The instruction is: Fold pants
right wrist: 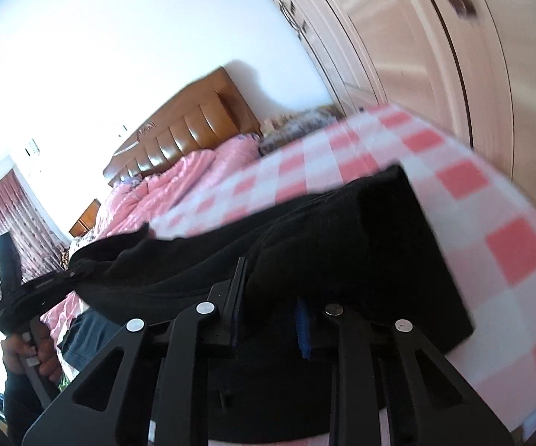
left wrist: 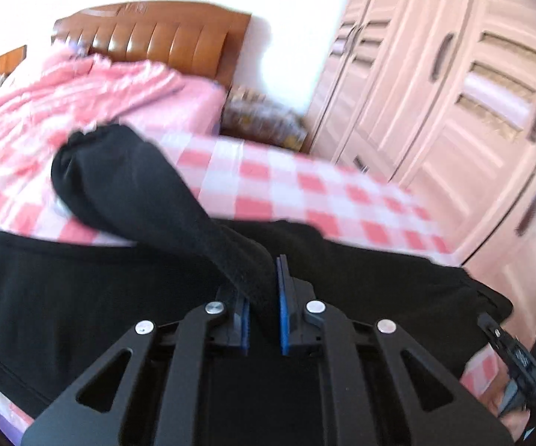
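**Two grips on soft black pants, mid-fold over the bed**

Both grippers are closed on cloth. The left gripper (left wrist: 262, 297) pinches a bunched length of the black pants (left wrist: 126, 186) between its blue pads (left wrist: 282, 297), with that part rising off the bed toward the headboard (left wrist: 156, 37). The right gripper (right wrist: 268, 304) has its jaws narrowed onto a thick, doubled layer of the same pants (right wrist: 379, 241), which lie across the near part of the checked bedsheet (right wrist: 509, 241).

By the look of it, the fabric is soft, limp and light, a knit that sags wherever it is not held; it should not slip much between the pads, but any loose span will droop and crease. Judging from the layers, holding at matching edges or corners keeps the fold square.

Open sheet lies beyond the pants toward the rumpled pink quilt (left wrist: 63, 104). The bed's right edge runs near the wardrobe (left wrist: 453, 93), so room on that side looks tight.
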The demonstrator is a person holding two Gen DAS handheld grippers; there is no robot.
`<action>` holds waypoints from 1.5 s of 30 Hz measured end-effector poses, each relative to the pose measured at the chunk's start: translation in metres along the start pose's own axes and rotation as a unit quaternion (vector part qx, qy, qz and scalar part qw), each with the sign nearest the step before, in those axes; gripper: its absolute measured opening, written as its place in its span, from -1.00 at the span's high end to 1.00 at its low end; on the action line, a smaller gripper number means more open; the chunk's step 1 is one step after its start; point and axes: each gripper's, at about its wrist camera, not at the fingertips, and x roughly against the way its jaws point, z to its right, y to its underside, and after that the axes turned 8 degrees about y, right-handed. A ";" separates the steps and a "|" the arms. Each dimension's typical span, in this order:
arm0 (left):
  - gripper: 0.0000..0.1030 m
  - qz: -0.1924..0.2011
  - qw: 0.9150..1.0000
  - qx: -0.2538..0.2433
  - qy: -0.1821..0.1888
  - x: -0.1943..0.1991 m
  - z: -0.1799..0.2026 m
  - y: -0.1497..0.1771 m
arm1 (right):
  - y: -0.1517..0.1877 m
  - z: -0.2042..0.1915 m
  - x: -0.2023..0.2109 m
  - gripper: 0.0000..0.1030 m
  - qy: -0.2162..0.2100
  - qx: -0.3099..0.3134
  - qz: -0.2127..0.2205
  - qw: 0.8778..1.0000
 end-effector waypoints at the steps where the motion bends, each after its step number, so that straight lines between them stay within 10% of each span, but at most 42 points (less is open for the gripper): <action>1: 0.79 0.010 1.000 -0.009 0.004 0.011 0.008 0.002 | -0.006 0.001 0.005 0.55 -0.002 0.001 0.008 1.000; 6: 0.78 0.004 0.998 -0.070 -0.004 0.031 0.034 0.040 | -0.006 0.011 0.016 0.55 0.006 0.021 0.000 1.000; 14: 0.76 -0.114 0.991 -0.067 -0.022 -0.017 0.013 0.118 | 0.041 0.040 0.000 0.56 0.045 0.014 -0.067 0.997; 32: 0.71 -0.116 0.988 -0.101 -0.028 0.004 0.028 0.128 | 0.047 0.039 0.012 0.57 0.086 0.045 -0.065 0.993; 38: 0.71 -0.063 0.993 -0.102 -0.018 0.032 0.032 0.113 | 0.039 0.029 0.029 0.57 0.070 0.053 -0.046 0.995; 45: 0.67 -0.127 0.983 -0.133 -0.026 0.010 0.034 0.135 | 0.050 0.048 0.011 0.58 0.085 0.041 -0.078 0.993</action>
